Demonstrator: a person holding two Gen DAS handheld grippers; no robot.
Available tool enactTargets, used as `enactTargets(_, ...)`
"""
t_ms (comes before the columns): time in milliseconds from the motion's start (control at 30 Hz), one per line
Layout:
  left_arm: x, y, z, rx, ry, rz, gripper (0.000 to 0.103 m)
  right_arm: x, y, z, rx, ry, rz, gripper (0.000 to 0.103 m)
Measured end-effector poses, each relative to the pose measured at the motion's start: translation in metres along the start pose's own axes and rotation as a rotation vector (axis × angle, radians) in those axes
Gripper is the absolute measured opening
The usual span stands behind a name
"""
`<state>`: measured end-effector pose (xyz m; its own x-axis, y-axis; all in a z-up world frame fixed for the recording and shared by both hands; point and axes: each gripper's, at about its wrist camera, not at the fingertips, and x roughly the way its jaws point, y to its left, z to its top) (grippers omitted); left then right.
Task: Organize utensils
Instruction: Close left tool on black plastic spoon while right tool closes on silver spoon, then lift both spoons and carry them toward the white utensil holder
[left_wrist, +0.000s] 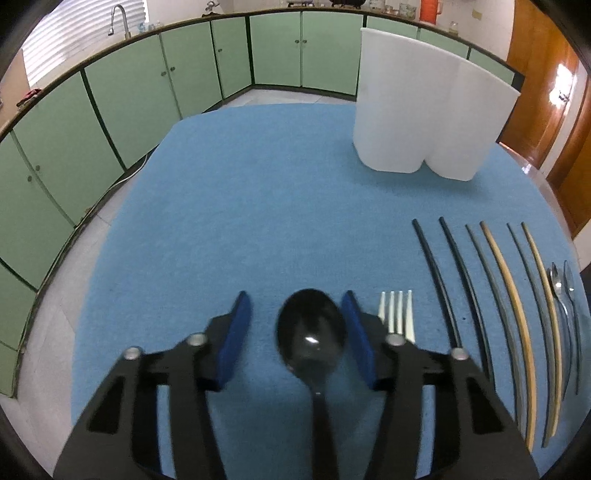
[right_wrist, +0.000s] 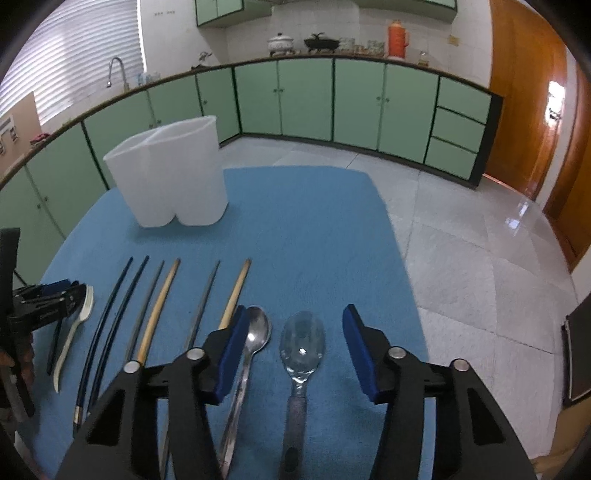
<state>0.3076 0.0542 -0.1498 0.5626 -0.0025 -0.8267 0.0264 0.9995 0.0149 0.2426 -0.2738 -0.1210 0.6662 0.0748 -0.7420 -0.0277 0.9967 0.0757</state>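
My left gripper (left_wrist: 297, 306) is open over a black plastic spoon (left_wrist: 312, 334) that lies between its blue pads on the blue mat. A white plastic fork (left_wrist: 397, 314) lies just right of it. My right gripper (right_wrist: 293, 321) is open over a clear spoon with a dark handle (right_wrist: 301, 343). A metal spoon (right_wrist: 255, 332) lies by its left pad. Several chopsticks (right_wrist: 159, 306) lie in a row on the mat; they also show in the left wrist view (left_wrist: 506, 295). The white two-compartment holder (right_wrist: 173, 173) stands at the back, also seen in the left wrist view (left_wrist: 424, 110).
The blue mat (left_wrist: 258, 184) covers the table; its edges drop to a tiled floor (right_wrist: 461, 240). Green cabinets (right_wrist: 332, 99) line the room. The left gripper (right_wrist: 48, 299) shows at the left of the right wrist view.
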Motion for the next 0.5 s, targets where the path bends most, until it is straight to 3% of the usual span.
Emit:
enactTargets(67, -0.001, -0.001, 0.0, -0.001, -0.006, -0.005, 0.034, 0.005, 0.003, 0.001, 0.008, 0.015, 0.043, 0.047)
enactTargets(233, -0.004, -0.002, 0.0, -0.005, -0.025, -0.013, 0.034, 0.015, 0.021, 0.001, -0.033, 0.048, 0.104, 0.04)
enactTargets(500, -0.02, 0.008, -0.005, -0.023, -0.069, -0.018, 0.034, 0.036, 0.025, 0.004, -0.039, 0.103, 0.1, 0.038)
